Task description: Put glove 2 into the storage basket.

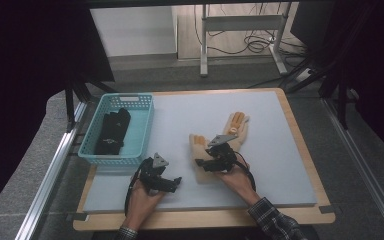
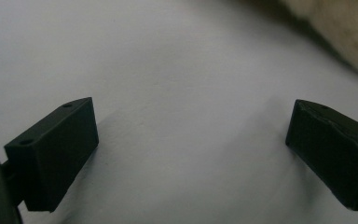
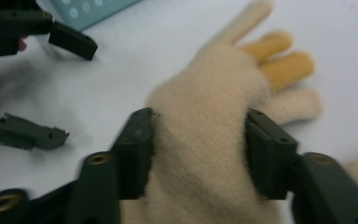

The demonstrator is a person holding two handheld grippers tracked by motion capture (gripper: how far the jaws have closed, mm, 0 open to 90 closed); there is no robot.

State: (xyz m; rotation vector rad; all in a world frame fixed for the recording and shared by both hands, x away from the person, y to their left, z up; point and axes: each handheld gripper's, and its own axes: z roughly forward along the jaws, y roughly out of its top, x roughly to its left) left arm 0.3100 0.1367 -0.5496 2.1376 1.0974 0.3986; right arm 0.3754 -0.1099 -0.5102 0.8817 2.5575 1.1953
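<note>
Cream knitted glove (image 3: 205,140), soft and fuzzy, lying flat on the grey surface (image 1: 280,165), right of the middle. Cuff end toward the near edge, finger end away from it. Two of its fingers orange-yellow at the tips, the others cream, all a little spread. Cuff part squeezed narrow between two black fingers (image 3: 137,140). Second cream piece (image 1: 198,141) just beside on the left, partly covered; unclear whether a separate glove.

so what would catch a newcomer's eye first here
Probably the cream glove with orange fingertips mid-table, the right gripper straddling its cuff. Next, the turquoise basket at the table's left holding dark gloves, and the left gripper open over bare mat.
</note>
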